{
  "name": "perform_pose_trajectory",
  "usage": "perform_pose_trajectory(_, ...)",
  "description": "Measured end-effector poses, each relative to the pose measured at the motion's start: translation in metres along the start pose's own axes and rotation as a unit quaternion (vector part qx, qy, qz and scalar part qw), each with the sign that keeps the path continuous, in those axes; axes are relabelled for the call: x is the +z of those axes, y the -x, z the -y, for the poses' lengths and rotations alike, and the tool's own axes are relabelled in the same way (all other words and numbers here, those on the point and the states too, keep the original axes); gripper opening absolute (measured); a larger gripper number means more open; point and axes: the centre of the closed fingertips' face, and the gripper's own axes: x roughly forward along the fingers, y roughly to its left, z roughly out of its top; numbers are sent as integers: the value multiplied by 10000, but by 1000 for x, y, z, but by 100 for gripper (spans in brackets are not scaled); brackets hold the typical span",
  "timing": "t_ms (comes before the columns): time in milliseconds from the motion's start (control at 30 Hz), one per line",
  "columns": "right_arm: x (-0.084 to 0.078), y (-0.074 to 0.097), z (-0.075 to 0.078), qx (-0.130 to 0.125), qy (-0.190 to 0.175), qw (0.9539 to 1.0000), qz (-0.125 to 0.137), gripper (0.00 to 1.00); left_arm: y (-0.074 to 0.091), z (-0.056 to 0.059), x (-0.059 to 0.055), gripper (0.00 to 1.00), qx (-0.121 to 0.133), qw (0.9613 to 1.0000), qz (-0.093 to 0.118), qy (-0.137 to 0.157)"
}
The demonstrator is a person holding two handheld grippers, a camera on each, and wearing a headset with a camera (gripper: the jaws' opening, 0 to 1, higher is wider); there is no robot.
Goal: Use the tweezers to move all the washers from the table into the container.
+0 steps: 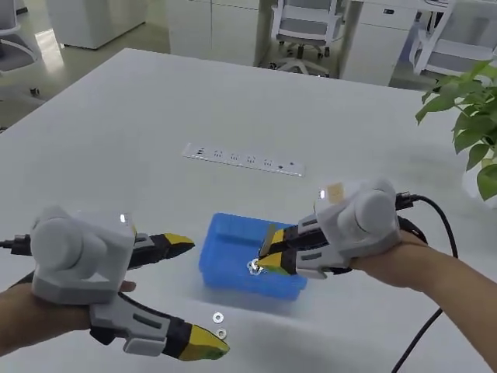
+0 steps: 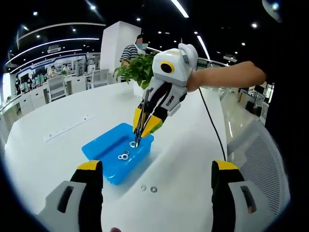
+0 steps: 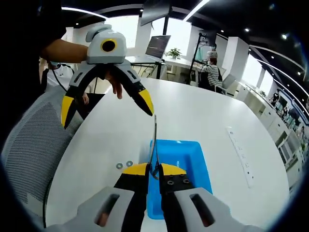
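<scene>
1. Head view: The left tongs (image 1: 192,295) stand wide open with nothing between them, low over the white surface (image 1: 155,109). The right tongs (image 1: 268,260) are clamped on the tweezers (image 1: 256,265). The thin tips are hard to make out here, but they seem to reach down into the blue container (image 1: 233,245) directly under these tongs. Two washers (image 1: 218,317) lie loose on the surface between the spread jaws of the left tongs, just beside the container's near wall. A power strip (image 1: 242,159) lies well beyond both tongs.

2. Left gripper view: The left tongs (image 2: 157,166) rise with their jaws spread and empty. The right tongs (image 2: 147,121) come in from above, pinched on the tweezers (image 2: 138,131), which point down into the container (image 2: 104,162) ahead of the left tongs. The tweezer tips sit at a washer inside; whether they grip it I cannot tell. More washers lie on the container floor beside it. Two washers (image 2: 153,189) rest on the surface between the left jaws, on the near side of the container.

3. Right gripper view: The right tongs (image 3: 154,170) are closed on the tweezers (image 3: 155,140), which run straight ahead from between the yellow tips, over the container (image 3: 186,159). Two washers (image 3: 129,164) lie on the surface just left of these tongs, beside the container. The left tongs (image 3: 106,107) hang beyond, with their jaws wide apart and holding nothing. The power strip (image 3: 240,154) lies off to the right.
</scene>
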Motion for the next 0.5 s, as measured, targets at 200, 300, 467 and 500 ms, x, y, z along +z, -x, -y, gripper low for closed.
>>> perform_pose_trajectory(200, -6, -2, 7, -17, 8, 10000, -49, 9, 1, -3, 2, 99, 49, 10000, 34, 14)
perform_pose_trajectory(300, -9, -4, 11, -7, 11, 10000, -70, 9, 1, -5, 3, 99, 71, 10000, 52, 20)
perform_pose_trajectory(467, -18, -10, 15, 59, 5, 9999, -137, 9, 0, -8, 3, 99, 92, 9999, 40, 16)
perform_pose_trajectory(500, -19, -11, 16, 71, 4, 9999, -145, 9, 0, -8, 3, 99, 98, 9999, 28, 14)
